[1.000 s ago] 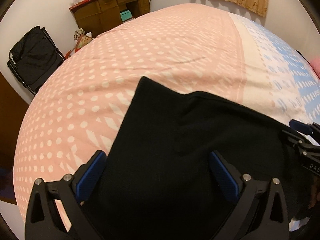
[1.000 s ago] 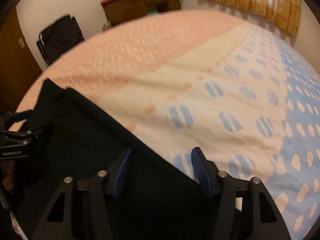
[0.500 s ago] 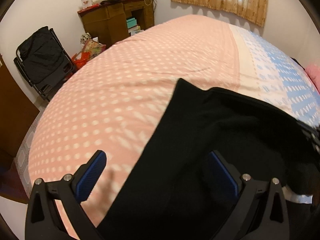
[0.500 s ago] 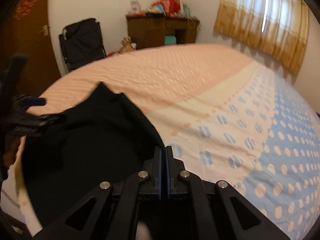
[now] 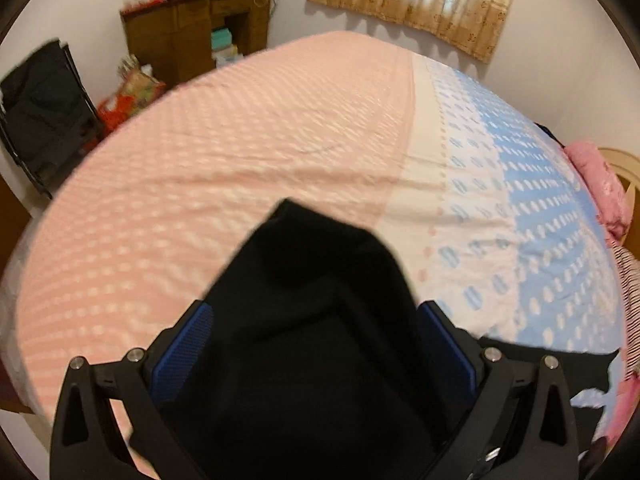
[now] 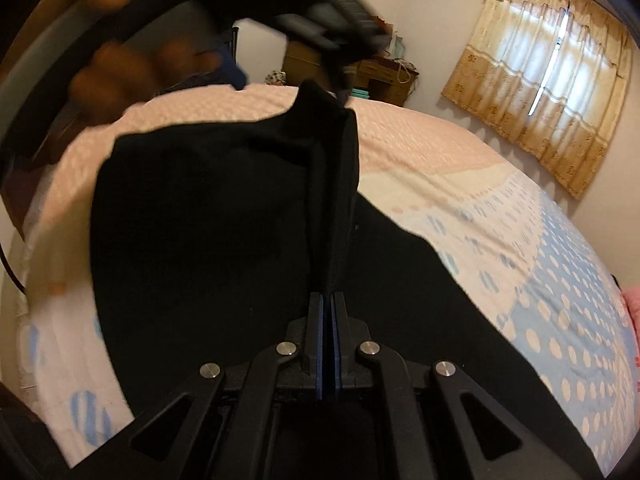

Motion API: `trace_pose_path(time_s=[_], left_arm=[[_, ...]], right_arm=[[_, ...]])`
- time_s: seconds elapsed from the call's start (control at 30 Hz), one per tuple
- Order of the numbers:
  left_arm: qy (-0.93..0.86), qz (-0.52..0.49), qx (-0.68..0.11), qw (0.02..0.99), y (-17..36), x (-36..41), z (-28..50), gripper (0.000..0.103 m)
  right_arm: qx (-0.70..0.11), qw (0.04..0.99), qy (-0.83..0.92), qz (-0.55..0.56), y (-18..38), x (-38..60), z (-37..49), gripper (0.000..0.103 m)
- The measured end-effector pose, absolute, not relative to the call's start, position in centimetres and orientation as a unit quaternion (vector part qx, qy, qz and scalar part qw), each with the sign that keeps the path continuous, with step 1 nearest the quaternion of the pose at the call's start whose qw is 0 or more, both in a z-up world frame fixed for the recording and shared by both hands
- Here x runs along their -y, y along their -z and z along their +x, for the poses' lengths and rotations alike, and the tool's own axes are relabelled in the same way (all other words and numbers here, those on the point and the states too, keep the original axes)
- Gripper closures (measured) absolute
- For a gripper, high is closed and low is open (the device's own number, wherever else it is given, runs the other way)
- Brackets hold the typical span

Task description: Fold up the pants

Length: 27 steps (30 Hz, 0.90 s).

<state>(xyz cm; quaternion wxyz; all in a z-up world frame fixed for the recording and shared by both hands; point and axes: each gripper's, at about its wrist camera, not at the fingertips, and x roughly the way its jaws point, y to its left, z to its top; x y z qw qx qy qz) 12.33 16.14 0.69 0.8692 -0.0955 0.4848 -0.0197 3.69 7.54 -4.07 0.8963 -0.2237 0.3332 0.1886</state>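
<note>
The black pants [image 5: 312, 320] lie on the pink, cream and blue dotted bedspread [image 5: 280, 140]. In the left wrist view they are bunched and raised between the wide-apart blue pads [image 5: 180, 352] of my left gripper [image 5: 314, 308], which stands open around them. My right gripper [image 6: 329, 298] is shut on a fold of the pants [image 6: 220, 220]. That fold stands up as a ridge from the pads toward a peak at the far side. Above that peak, blurred, a hand [image 6: 108, 68] holds the black frame of the left tool [image 6: 332, 20].
A wooden desk [image 5: 192, 36] with clutter and a folding chair with dark cloth [image 5: 40, 112] stand beyond the bed's far left. A curtained window [image 6: 552, 64] is on the far wall. Pink bedding [image 5: 600, 188] and striped cloth [image 5: 628, 300] lie at the bed's right edge.
My right gripper closed on the pants' edge and swept leftward, dragging the cloth over itself. My left gripper rose, and the pants now stand bunched between its jaws.
</note>
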Motion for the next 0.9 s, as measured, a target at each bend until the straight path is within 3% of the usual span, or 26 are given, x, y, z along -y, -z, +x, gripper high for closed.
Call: trace_pose_path(time_s=[0.17, 0.37, 0.47, 0.6, 0.73, 0.9], left_arm=[[0.018, -0.126, -0.523, 0.843, 1.7, -14.7, 15.5, 0.0], [-0.006, -0.137, -0.549, 0.824, 4.2, -14.6, 17.4, 0.016], [-0.007, -0.148, -0.528, 0.836, 3.6, -15.5, 17.1, 0.034], [0.015, -0.219, -0.508, 0.833, 2.8, -18.7, 15.5, 0.076], [0.065, -0.284, -0.469, 0.834, 1.6, -21.2, 12.4, 0.083], [0.087, -0.272, -0.437, 0.853, -1.0, -22.4, 8.1, 0.083]], right_arm=[[-0.325, 0.902, -0.177, -0.224, 4.5, -7.5, 3.4, 0.1], [-0.299, 0.914, -0.161, -0.221, 3.9, -6.8, 3.2, 0.1], [-0.286, 0.925, -0.15, -0.198, 2.8, -5.7, 3.2, 0.1], [-0.281, 0.937, -0.136, -0.158, 1.4, -4.1, 3.6, 0.1], [-0.275, 0.942, -0.137, -0.136, -0.2, -3.7, 2.9, 0.1], [-0.253, 0.944, -0.149, -0.15, -2.4, -4.5, 1.1, 0.1]])
